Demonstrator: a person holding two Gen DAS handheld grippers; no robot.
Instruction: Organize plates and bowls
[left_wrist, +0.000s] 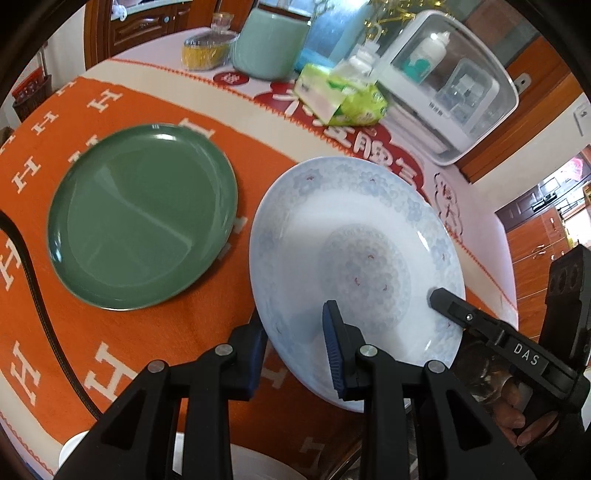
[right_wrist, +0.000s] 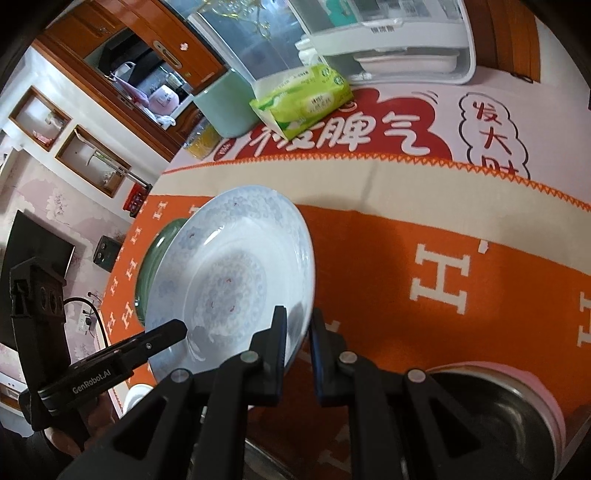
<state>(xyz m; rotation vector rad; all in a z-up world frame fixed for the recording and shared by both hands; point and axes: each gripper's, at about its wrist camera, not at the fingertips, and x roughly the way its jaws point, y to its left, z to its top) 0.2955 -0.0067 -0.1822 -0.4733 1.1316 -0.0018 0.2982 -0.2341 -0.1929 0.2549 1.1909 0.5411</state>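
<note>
Left wrist view: we are looking at the left claw (left_wrist: 295, 343) clamped on the near rim of the white patterned plate (left_wrist: 354, 258), one blue pad above the rim and one beneath it. The plate is sitting tilted and appears clear of the orange cloth (left_wrist: 147, 332) covering the bench. The right claw (left_wrist: 439, 295) is reaching onto the opposite rim from the right, with a hand (left_wrist: 517, 417) behind it. The green plate (left_wrist: 144, 218) is lying flat on the cloth just beside the white one, not touching it.

We are judging the main risk to be slippage: both grips are bearing on a thin, glossy edge, so any uneven pull between the two hands could be twisting the plate out of one claw. If it is going onto the green plate, a steep or hard landing could be chipping either rim.

Right wrist view: we are seeing the right claw (right_wrist: 297, 325) closed tight on the plate's (right_wrist: 236, 266) near rim, with the left claw (right_wrist: 173, 328) arriving from the left. The green plate (right_wrist: 159, 251) is showing only as a sliver behind the white one. A steel bowl with a pink rim (right_wrist: 517, 398) is sitting close below the right claw; we are flagging it as a collision hazard should that hand be dropping or swinging. The tissue pack (right_wrist: 306, 96) is lying well apart.
</note>
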